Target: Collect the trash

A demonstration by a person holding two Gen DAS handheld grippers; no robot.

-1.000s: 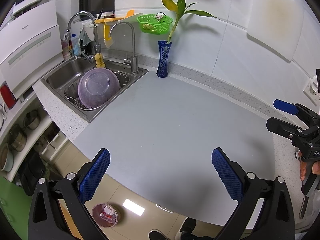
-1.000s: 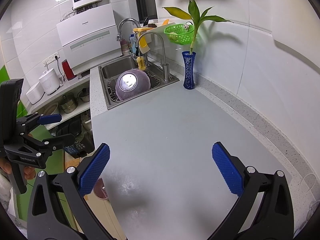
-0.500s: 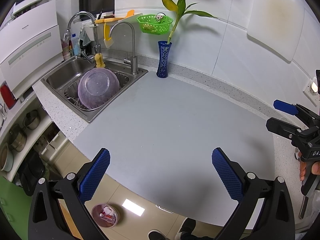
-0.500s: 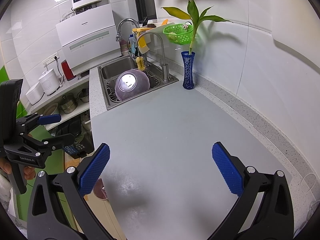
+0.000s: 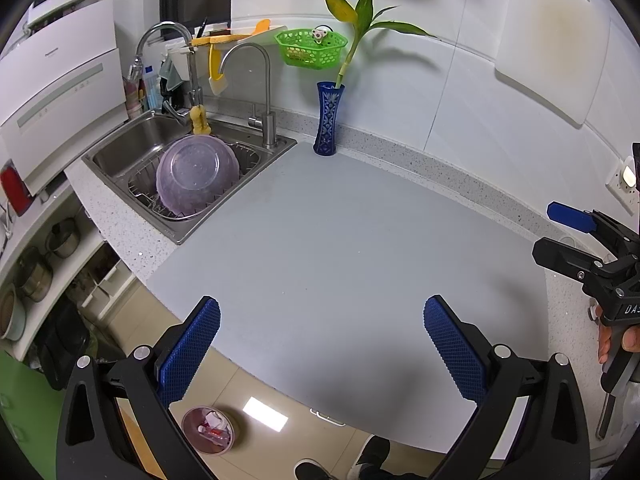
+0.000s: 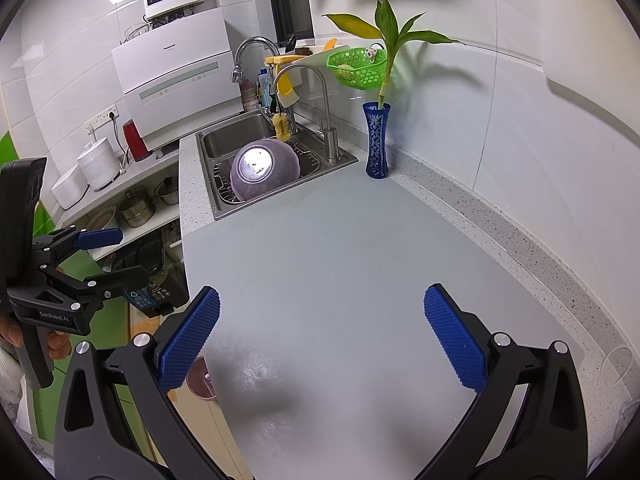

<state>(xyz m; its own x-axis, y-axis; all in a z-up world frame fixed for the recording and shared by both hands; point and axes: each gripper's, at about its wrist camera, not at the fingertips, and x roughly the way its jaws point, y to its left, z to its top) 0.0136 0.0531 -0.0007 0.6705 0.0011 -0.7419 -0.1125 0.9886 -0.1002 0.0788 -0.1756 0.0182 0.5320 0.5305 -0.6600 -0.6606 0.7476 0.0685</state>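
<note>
1. The left gripper hung with jaws spread wide, empty, over the grey counter.
2. The right gripper gaped likewise, holding nothing.
3. Trash lay in a small bin on the floor below the counter's edge.

Grey mat laid over a white counter with dark speckles, plus a cobalt-blue vase with a pale cut pattern holding a green stalk whose leaves go green to yellow. Lime-green lattice basket on white wall tiles, translucent purple bowl in a silver steel sink, yellow scrubber and a yellow-and-white brush by the taps. Black frames with blue, dimpled pads on both the left gripper and the right gripper, and a pinkish-red bin down on the beige floor.
</note>
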